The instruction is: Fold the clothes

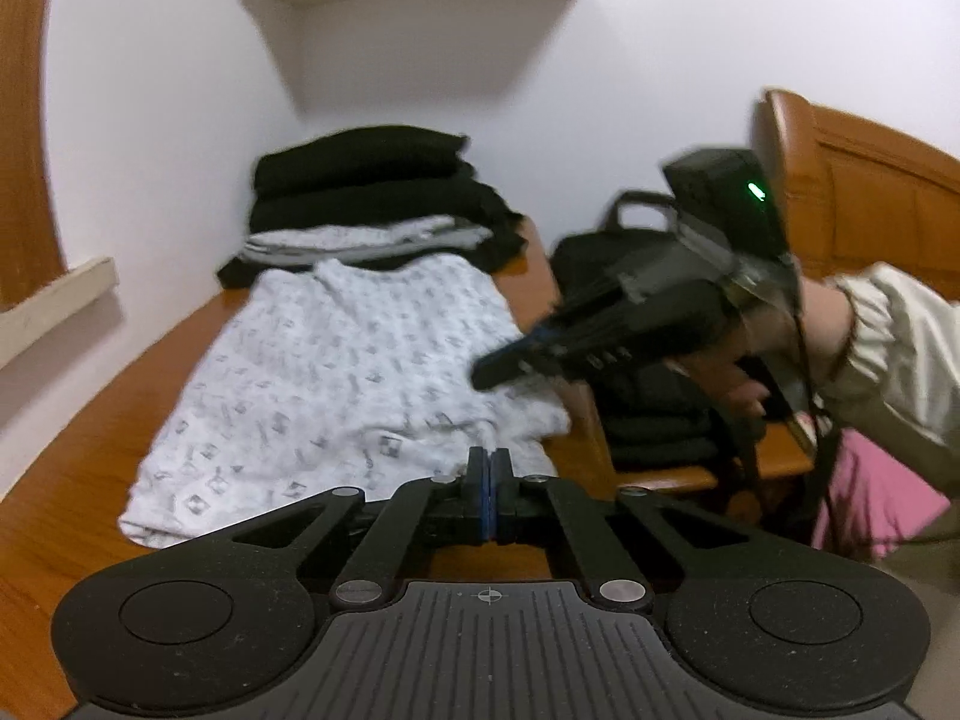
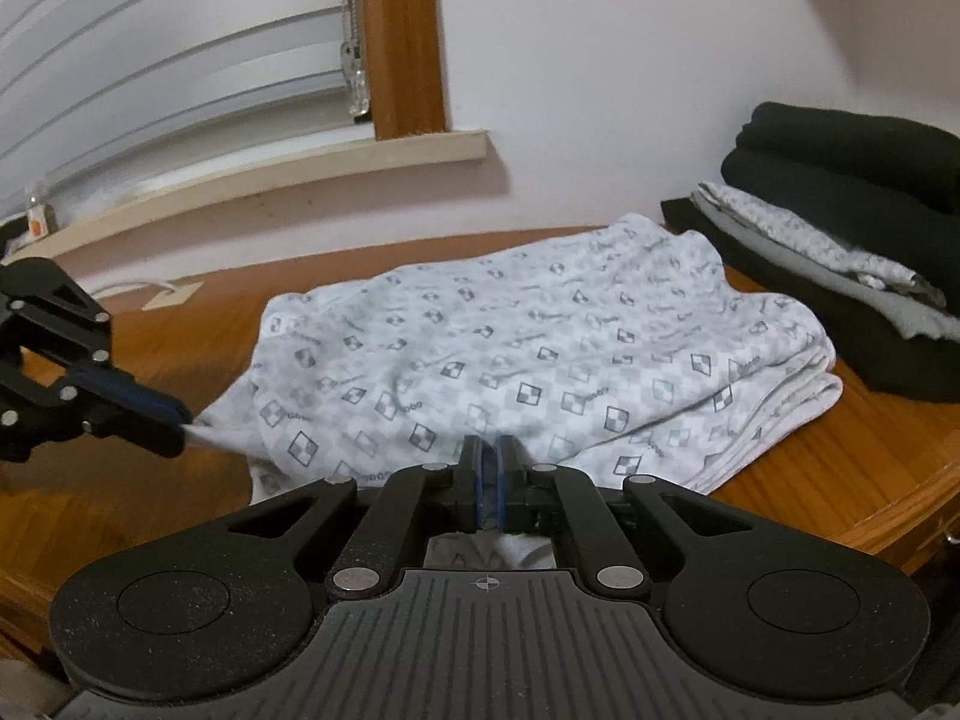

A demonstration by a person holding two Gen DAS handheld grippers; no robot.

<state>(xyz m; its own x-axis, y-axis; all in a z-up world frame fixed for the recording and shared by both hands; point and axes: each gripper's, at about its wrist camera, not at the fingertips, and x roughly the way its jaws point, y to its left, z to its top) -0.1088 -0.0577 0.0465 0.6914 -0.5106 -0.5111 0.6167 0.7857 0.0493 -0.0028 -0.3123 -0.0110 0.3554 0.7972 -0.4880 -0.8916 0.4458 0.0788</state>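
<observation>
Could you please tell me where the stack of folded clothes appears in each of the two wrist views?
Left wrist view: the stack of folded clothes sits at upper centre, at the far end of the wooden table, behind the white patterned garment.
Right wrist view: the stack is at the right edge, beyond the garment.
Shared landmark: the white patterned garment.

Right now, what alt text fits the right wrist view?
The right gripper is shut on the near edge of a white patterned garment spread on a wooden table, while the left gripper pinches its left corner. A stack of folded dark and grey clothes sits at the right, below a blinded window.
</observation>
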